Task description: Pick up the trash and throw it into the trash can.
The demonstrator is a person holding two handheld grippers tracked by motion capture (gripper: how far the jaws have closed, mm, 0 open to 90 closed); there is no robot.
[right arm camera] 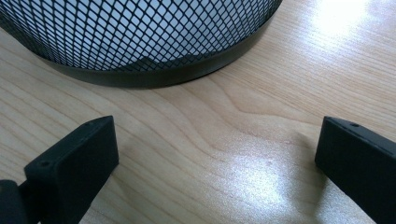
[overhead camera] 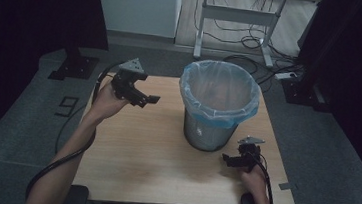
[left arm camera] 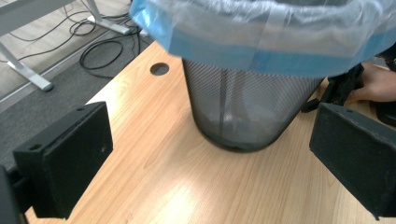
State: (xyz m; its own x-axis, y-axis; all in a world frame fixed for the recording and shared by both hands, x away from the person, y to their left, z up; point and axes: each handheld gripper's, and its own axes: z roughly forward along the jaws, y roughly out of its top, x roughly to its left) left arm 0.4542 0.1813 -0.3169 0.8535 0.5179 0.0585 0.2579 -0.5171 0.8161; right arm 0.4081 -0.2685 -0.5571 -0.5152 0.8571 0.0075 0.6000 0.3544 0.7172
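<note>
Black mesh wastebasket [overhead camera: 216,120] with blue-edged plastic liner [overhead camera: 219,91] upright on wooden table [overhead camera: 139,153], left gripper [overhead camera: 142,95] raised left of it, jaws apart, empty, right gripper [overhead camera: 231,159] low beside its base, jaws apart, empty.

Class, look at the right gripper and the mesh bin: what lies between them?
Bare wooden tabletop: the right gripper view shows nothing between the right gripper and the mesh bin.

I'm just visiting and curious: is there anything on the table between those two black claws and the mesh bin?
Nothing visible. Bare wooden table lies between the left gripper and the mesh bin, and between the right gripper and the bin's base. Both grippers are open and hold nothing; the right one sits close to the base.
</note>
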